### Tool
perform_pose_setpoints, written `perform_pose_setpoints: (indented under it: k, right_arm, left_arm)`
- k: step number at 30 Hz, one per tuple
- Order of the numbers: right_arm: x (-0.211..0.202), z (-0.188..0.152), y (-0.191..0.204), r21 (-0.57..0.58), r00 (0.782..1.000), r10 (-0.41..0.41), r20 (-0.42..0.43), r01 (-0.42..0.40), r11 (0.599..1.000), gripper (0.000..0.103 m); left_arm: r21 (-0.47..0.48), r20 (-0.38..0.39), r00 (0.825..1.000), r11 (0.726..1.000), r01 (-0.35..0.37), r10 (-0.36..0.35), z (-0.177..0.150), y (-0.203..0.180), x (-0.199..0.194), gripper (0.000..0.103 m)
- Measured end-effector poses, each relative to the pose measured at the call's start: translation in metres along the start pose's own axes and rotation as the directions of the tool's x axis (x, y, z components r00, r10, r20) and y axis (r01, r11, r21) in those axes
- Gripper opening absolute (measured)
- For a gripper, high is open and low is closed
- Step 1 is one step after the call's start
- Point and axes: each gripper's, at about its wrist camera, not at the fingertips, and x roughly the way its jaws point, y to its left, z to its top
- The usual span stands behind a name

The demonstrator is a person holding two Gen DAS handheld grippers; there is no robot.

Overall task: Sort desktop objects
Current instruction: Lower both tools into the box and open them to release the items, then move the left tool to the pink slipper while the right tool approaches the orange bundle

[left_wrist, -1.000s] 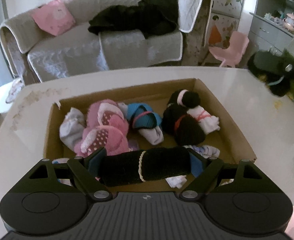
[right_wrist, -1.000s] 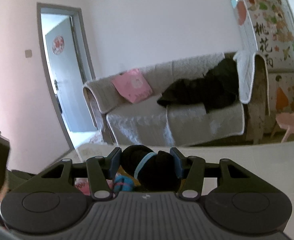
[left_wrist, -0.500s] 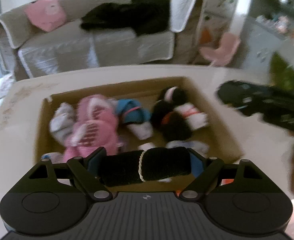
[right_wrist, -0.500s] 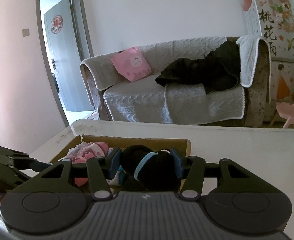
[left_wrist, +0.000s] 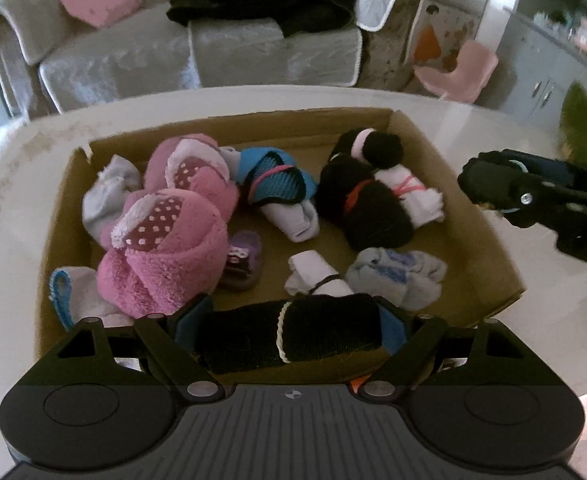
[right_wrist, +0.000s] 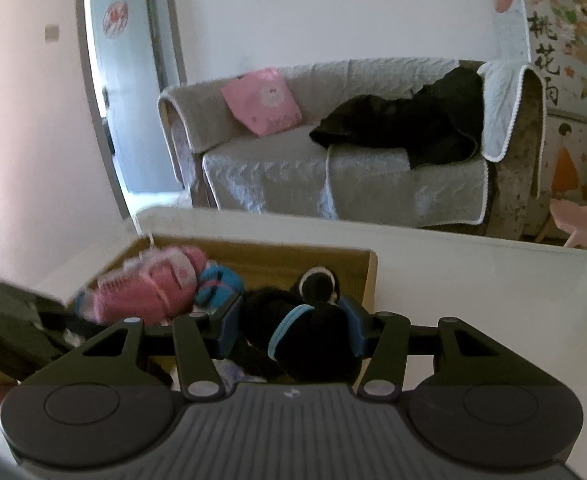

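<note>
One black sock roll with a white band (left_wrist: 293,332) sits clamped between the left gripper (left_wrist: 291,330) jaws, over the near edge of the cardboard box (left_wrist: 473,216). The right gripper (right_wrist: 291,330) pinches a second black roll with a blue band (right_wrist: 305,336) above the box's right side. Two pink fuzzy slippers (left_wrist: 165,240) and several more rolls lie inside; those nearest are partly hidden behind the left gripper.

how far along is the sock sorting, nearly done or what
Well underway: the cardboard box already holds many bundles, including the pink fuzzy socks. In hand: the left gripper grips a black roll with a white band; the right gripper grips a black roll with a blue band. Left: dropping both in.
</note>
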Motion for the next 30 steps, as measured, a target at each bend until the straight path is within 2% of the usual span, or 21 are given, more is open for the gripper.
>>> perform_pose_setpoints:
  k: [3,5,10,13,16,17,19,25,30]
  right_arm:
    - [0.011,-0.009,0.004,-0.052,0.999,-0.027,-0.041,0.025,0.998,0.049]
    - [0.016,-0.014,0.006,-0.080,0.998,-0.037,-0.056,0.033,0.996,0.050]
    - [0.016,-0.019,0.012,-0.136,0.997,-0.056,-0.056,0.048,0.990,0.052]
    - [0.015,-0.024,0.018,-0.199,0.996,-0.073,-0.041,0.064,0.978,0.057]
    - [0.016,-0.029,0.024,-0.267,0.995,-0.079,-0.053,0.063,0.962,0.071]
    - [0.016,-0.031,0.026,-0.292,0.995,-0.086,-0.058,0.065,0.954,0.072]
    - [0.014,-0.034,0.027,-0.324,0.993,-0.093,-0.066,0.067,0.944,0.073]
    - [0.001,-0.038,0.017,-0.320,0.993,-0.074,-0.090,0.042,0.946,0.074]
    - [-0.008,-0.035,0.010,-0.267,0.997,-0.027,-0.069,0.007,0.964,0.070]
  left_arm:
    - [0.069,-0.011,0.997,0.995,-0.076,0.077,-0.006,-0.010,0.007,0.088]
    - [0.097,-0.029,0.994,0.990,-0.101,0.104,-0.010,-0.014,0.016,0.088]
    - [0.003,-0.071,0.997,1.000,-0.018,0.018,-0.009,0.007,0.023,0.091]
    - [-0.048,-0.082,0.996,0.999,0.020,-0.024,-0.010,0.016,0.026,0.092]
    - [-0.047,-0.084,0.996,0.999,0.012,-0.016,-0.013,0.014,0.023,0.092]
    - [-0.043,-0.083,0.996,0.999,0.010,-0.014,-0.014,0.013,0.022,0.092]
    - [-0.040,-0.085,0.996,0.999,0.011,-0.014,-0.016,0.012,0.020,0.092]
    - [-0.025,-0.088,0.996,1.000,0.017,-0.019,-0.024,0.006,0.016,0.092]
    - [0.022,-0.044,0.999,0.999,-0.028,0.029,-0.024,-0.002,0.006,0.092]
